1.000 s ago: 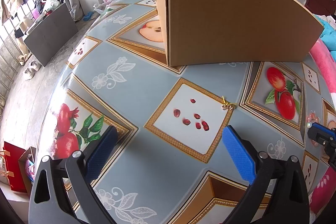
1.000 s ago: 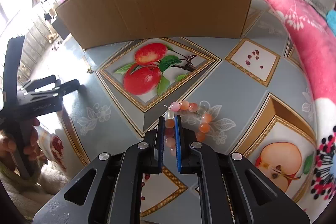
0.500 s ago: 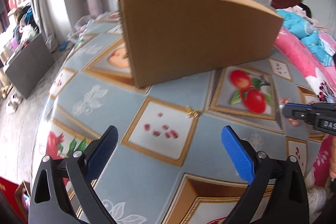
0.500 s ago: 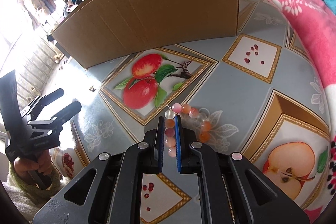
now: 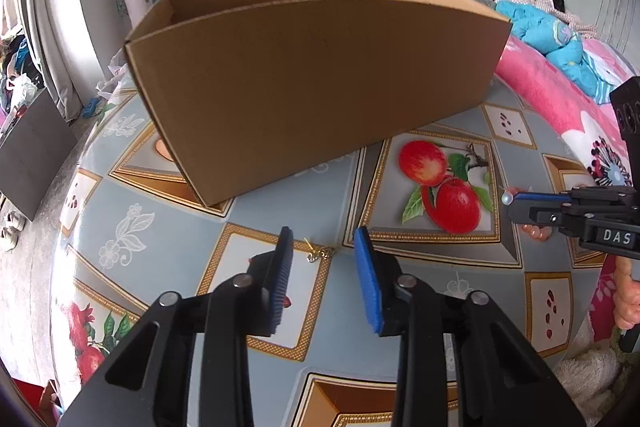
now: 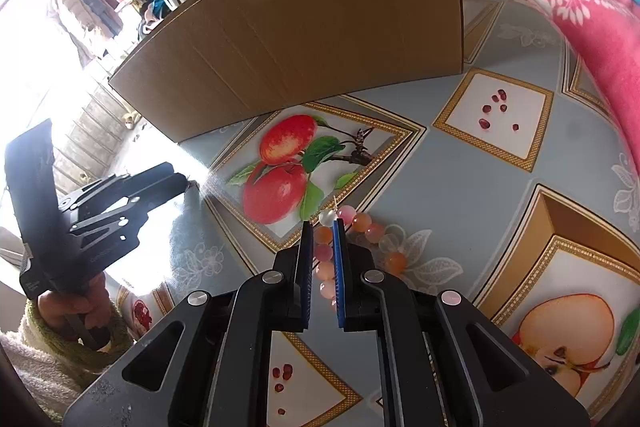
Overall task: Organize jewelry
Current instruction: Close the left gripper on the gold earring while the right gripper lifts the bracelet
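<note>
While my right tongs (image 6: 321,239) pinch the string of round pink, orange and clear beads (image 6: 362,223) low in the centre of the right view, most of that bracelet trails to the right of the blue pads over a white flower print on the fruit-patterned grey-blue tablecloth (image 6: 448,163). My left tongs (image 5: 324,243) are spread apart, and the small gold-coloured earring (image 5: 316,254) lies on the cloth between their tips, touching neither pad, at the corner of a gold-bordered white square.

Behind both pieces, filling the upper middle of each frame, stands the big open brown cardboard box (image 5: 312,79); its near wall rises between my tongs and its inside. A pink flowered blanket (image 6: 572,11) runs along the right edge.

Only the left view looks over the box rim into part of the interior, and it catches my right tongs (image 5: 510,201) side-on at the right edge with a pale bead at the tip. Only the right view shows the bracelet's loop; there the earring is lost in glare beside my left tongs (image 6: 176,179) at the left.
</note>
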`<state>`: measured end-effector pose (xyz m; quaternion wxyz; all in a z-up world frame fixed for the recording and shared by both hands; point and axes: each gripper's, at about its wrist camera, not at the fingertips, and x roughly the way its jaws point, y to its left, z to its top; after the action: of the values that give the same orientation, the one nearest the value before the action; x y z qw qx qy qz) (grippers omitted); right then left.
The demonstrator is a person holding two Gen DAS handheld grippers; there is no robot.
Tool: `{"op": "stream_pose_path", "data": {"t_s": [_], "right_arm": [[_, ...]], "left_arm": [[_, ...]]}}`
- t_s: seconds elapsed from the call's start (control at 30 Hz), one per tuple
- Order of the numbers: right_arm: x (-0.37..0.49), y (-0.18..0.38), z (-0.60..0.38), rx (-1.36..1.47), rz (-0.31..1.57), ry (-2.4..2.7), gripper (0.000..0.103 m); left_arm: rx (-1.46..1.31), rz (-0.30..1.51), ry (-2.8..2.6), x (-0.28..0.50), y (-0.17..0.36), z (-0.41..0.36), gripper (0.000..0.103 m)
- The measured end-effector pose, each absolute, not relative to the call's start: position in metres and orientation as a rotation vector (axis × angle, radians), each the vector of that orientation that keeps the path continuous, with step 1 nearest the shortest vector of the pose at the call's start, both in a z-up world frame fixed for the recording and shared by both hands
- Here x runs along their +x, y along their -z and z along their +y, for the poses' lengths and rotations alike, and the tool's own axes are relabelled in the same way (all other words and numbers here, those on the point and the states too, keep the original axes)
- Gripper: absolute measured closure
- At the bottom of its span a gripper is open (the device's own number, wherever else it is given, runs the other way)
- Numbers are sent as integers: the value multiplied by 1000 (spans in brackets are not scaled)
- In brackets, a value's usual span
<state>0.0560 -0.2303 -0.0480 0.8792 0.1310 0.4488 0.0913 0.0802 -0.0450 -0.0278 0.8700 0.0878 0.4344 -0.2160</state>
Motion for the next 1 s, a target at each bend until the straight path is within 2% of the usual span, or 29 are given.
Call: {"op": "stream_pose_path", "data": {"t_s": [0.2, 0.33, 0.53, 0.77, 1.0], "right_arm": [[57, 50, -234, 307, 928, -213, 96], [54, 50, -235, 324, 921, -220, 96], [52, 49, -240, 340, 912, -216, 96], [38, 29, -253, 431, 847, -258, 96], [24, -17, -259, 467, 719, -305, 96]], "left_arm": [[241, 927, 417, 83, 35, -50, 82], [284, 915, 416, 80, 36, -56, 99], [256, 896, 449, 76, 26, -54, 102], [92, 825, 509, 69, -25, -24, 102], [11, 717, 571, 57, -77, -5, 102]]}}
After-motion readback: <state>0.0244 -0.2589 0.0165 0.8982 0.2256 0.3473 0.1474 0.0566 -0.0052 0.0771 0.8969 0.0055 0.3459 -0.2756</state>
